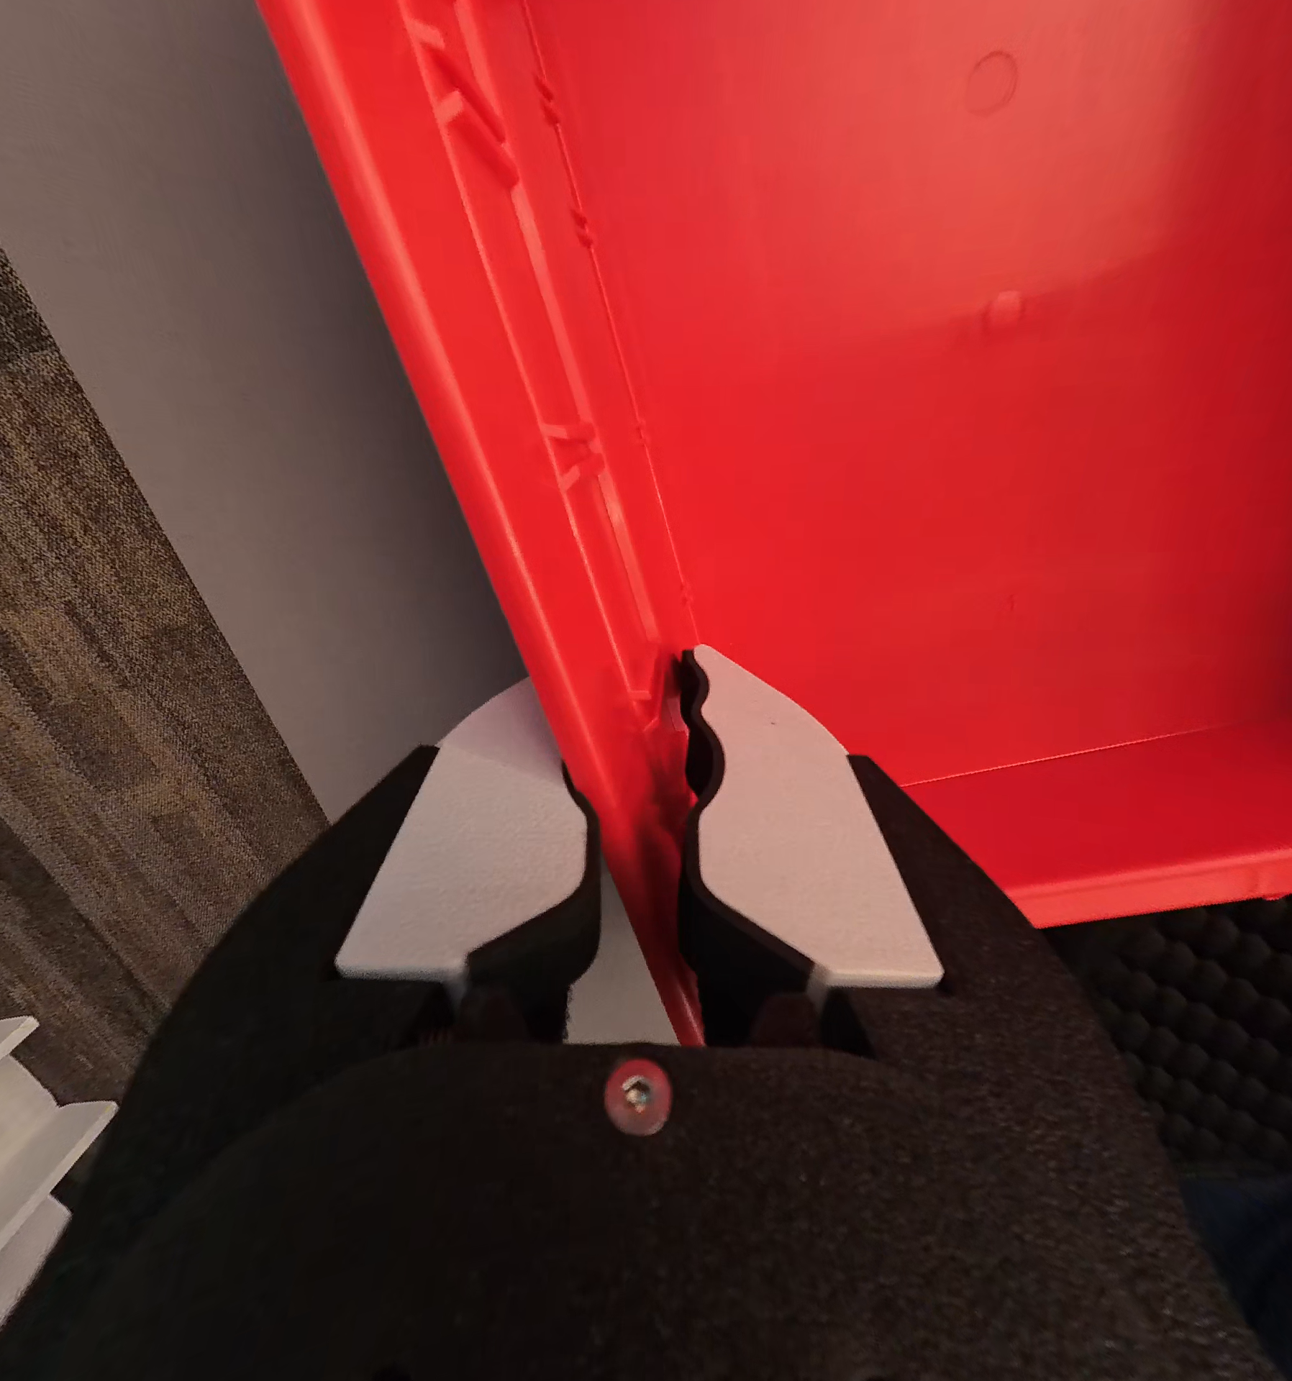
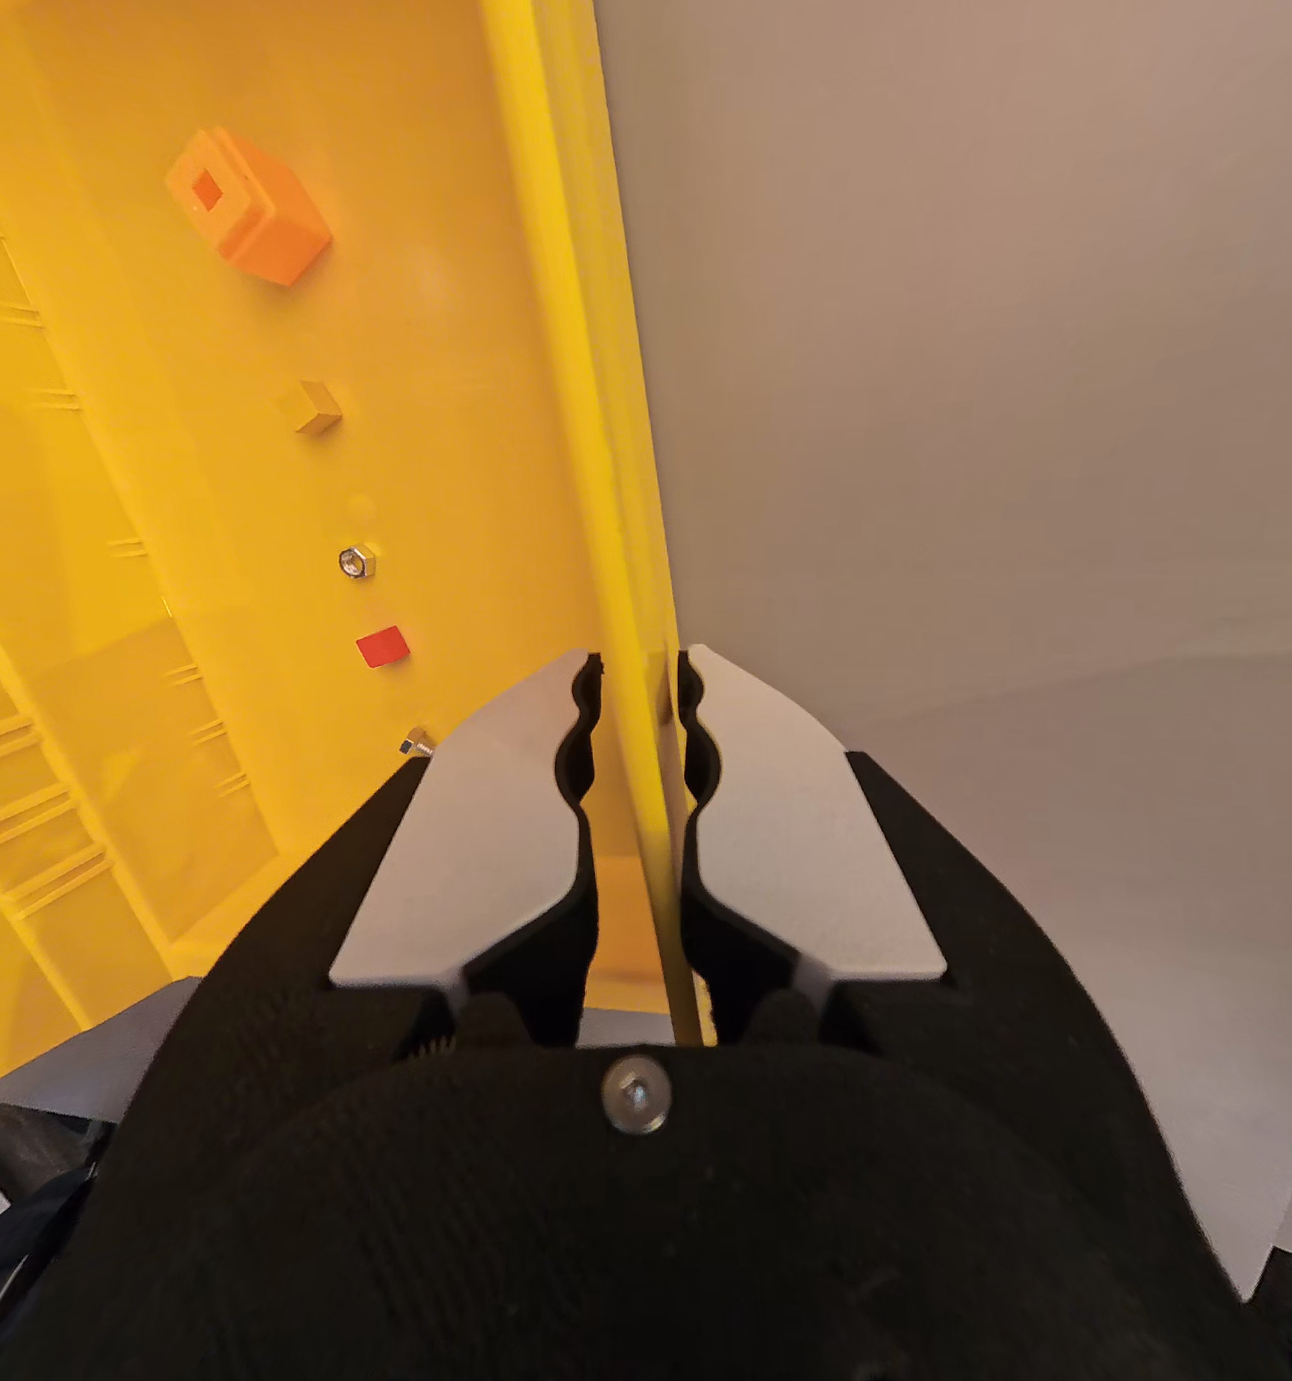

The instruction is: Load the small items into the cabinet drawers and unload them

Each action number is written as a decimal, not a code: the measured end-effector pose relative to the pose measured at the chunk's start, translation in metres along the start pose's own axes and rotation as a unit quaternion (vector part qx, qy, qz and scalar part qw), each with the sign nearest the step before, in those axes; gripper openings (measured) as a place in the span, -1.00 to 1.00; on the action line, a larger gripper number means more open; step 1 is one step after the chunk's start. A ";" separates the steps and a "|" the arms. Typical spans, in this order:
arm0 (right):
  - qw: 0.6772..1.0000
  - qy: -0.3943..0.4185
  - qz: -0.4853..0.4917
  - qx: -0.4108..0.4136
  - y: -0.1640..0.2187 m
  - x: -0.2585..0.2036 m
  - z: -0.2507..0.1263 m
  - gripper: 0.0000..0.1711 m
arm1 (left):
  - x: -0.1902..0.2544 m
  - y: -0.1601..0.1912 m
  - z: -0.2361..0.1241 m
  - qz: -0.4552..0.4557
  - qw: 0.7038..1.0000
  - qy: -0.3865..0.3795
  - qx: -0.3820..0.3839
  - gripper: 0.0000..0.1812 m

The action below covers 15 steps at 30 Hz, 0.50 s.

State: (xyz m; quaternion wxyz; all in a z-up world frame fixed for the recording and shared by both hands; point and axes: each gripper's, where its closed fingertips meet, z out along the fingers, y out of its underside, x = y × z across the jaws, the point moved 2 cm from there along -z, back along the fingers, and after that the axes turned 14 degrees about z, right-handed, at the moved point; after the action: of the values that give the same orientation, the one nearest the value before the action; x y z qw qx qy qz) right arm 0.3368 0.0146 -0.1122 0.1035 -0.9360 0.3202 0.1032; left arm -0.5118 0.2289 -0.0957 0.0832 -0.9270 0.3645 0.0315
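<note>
Red drawer [image 1: 927,448] wall sits clamped in left gripper [image 1: 639,717]; right gripper [image 2: 639,702] pinches yellow drawer [image 2: 404,374] wall.

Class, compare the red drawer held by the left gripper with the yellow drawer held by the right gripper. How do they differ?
The red drawer shows no items inside; the yellow drawer holds an orange block, a nut and other small pieces. The left gripper clamps the red drawer's left wall, the right gripper the yellow drawer's right wall. Both are plastic, each gripped by a side wall.
</note>
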 end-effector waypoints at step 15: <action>0.999 0.007 0.012 -0.036 -0.006 -0.002 0.006 -0.75 | 0.000 -0.006 0.000 0.004 1.000 0.016 0.009 -0.84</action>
State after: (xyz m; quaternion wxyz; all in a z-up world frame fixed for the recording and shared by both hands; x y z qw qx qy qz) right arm 0.3382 0.0222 -0.1163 0.0662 -0.9359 0.3284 0.1089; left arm -0.5077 0.2332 -0.0948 0.0853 -0.9251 0.3698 0.0139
